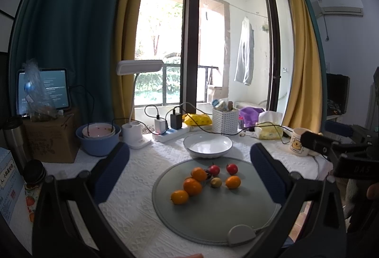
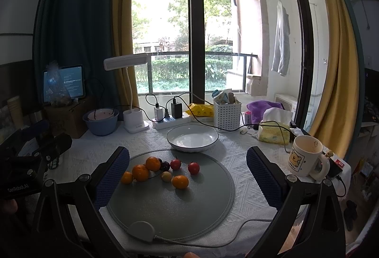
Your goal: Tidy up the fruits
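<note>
Your fruits sit clustered on the far left half of a round grey mat (image 2: 180, 206) with a fine grainy surface and a woven rim: four glossy orange citrus (image 2: 140, 172), two smooth red round fruits (image 2: 193, 168), one dull yellow-green one (image 2: 166, 176), and one dark cherry-like fruit (image 2: 165, 165) wedged among them, several touching. The near and right parts of the mat lie bare. Just past its far edge stands one shallow white plate (image 2: 192, 138) with a thin dark rim, empty. Your left gripper (image 1: 189, 163) and right gripper (image 2: 188, 172) both hang above the mat spread wide, holding nothing, their blue textured pads flanking the pile. All this rests on a white quilted tablecloth (image 2: 246, 163). One cartoon-printed mug (image 2: 305, 155) stands near the right edge, cables trailing beside it.
</note>
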`<state>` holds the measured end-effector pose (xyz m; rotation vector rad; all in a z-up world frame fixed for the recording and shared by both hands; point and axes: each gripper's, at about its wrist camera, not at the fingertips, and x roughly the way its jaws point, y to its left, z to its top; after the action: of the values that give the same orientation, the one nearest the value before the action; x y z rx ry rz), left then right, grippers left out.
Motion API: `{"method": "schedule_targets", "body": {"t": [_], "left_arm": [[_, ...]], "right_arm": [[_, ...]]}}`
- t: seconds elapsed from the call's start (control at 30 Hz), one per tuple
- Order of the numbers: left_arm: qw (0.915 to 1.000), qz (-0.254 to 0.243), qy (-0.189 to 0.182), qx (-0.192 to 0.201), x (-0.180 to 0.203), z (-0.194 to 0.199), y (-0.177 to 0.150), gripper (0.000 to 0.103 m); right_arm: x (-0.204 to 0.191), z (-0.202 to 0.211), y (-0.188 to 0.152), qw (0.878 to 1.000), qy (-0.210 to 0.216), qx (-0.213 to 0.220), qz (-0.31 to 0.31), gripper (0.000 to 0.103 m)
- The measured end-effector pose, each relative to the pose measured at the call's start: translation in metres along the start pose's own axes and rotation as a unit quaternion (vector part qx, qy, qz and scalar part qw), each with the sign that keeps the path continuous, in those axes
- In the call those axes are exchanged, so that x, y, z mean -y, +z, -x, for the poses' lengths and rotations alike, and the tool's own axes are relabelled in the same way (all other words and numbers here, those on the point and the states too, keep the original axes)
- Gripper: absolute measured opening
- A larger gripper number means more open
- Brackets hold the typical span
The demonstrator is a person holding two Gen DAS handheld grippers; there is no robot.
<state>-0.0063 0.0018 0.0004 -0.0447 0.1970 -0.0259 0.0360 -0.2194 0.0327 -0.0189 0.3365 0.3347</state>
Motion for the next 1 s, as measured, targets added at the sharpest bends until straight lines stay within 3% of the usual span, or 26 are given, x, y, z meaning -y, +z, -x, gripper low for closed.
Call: {"method": "schedule_targets", "body": {"t": [0.73, 1.0], "left_arm": [[1.0, -0.005, -0.005, -0.007, 0.001, -0.001, 0.001, 0.103], [0.998, 0.0, -0.005, -0.064, -0.003, -0.03, -0.014, 0.102]], "right_arm": [[0.001, -0.003, -0.002, 1.0, 0.003, -0.002, -0.005, 0.101], [0.007, -0.025, -0.009, 0.999, -0.01, -0.031, -0.006, 0.101]]}}
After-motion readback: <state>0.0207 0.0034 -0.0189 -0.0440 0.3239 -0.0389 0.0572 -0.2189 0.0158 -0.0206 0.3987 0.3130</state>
